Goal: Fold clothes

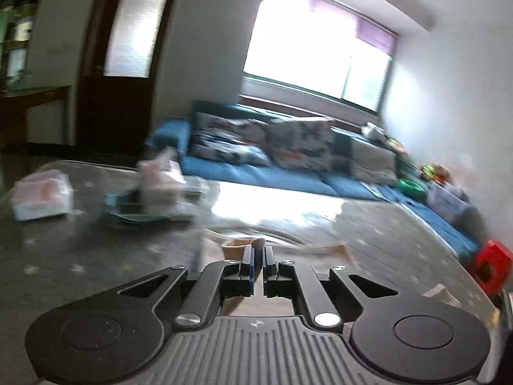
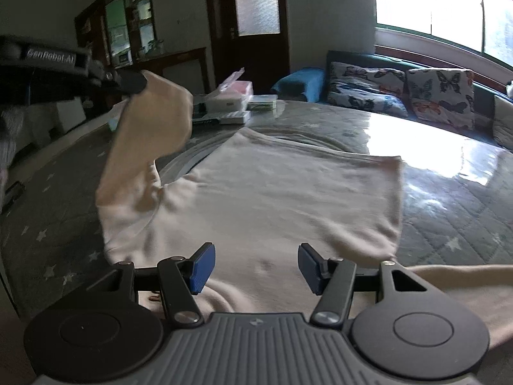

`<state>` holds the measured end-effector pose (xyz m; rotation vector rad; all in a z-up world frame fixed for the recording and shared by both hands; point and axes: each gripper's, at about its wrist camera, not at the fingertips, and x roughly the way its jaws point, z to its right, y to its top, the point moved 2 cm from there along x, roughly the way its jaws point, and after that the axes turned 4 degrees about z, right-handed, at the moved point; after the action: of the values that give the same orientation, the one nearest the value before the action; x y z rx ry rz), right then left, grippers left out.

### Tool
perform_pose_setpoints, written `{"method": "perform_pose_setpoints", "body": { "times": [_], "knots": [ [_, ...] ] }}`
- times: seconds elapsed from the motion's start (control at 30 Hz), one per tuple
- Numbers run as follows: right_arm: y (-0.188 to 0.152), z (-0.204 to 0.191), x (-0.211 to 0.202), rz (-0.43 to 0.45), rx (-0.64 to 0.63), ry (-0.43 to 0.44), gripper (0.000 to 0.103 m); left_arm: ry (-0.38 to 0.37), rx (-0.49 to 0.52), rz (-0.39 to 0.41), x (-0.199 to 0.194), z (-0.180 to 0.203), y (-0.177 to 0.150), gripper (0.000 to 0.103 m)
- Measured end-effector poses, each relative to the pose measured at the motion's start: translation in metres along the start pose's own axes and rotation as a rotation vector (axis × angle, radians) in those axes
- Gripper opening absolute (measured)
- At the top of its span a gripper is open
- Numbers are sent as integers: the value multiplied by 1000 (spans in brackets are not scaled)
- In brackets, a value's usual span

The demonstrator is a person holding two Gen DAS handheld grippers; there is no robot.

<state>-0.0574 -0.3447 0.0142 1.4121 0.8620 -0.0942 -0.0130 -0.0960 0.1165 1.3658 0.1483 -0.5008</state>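
The left hand-held gripper [image 1: 257,250] has its jaws pressed together on a fold of the cream garment [image 2: 272,199]; in its own view a small bunch of pale cloth pokes out past the fingertips. Seen from the right wrist, it comes in from the upper left and holds a sleeve up off the surface, the sleeve hanging down in a soft, slightly twisted strip to where it joins the body of the garment. White lettering on the side of this gripper's body reads roughly "GenRobot.AI", a little blurred.

The right hand-held gripper [image 2: 255,266] has its jaws spread, its blue pads [image 2: 202,268] apart with nothing pinched between them. It hovers over the near edge of the garment.

The garment is a plain cream top of soft, thick-looking cloth. Its body lies spread flat on the desk [image 2: 449,211], which is covered by a grey quilted cloth with small white stars under a glossy clear sheet that mirrors the window's light. The far right corner lies square, and another part of the cloth runs off to the right below the right gripper.

At the far end of the desk are boxes [image 2: 229,104] and a tissue pack [image 2: 237,85]; their printing is too small to read. Beyond stands a blue sofa [image 2: 304,80] with butterfly-print cushions [image 2: 365,88].
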Motion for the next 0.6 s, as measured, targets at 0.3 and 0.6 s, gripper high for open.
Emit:
{"method": "perform_pose_setpoints", "body": {
  "times": [0.3,0.6],
  "knots": [
    [-8,35,-14,8,83,-76,54,-159,117,-135,32,58,-41,5],
    [-8,48,-13,7,142,-79,50,-196,191,-219,39,61,-67,21]
  ]
}}
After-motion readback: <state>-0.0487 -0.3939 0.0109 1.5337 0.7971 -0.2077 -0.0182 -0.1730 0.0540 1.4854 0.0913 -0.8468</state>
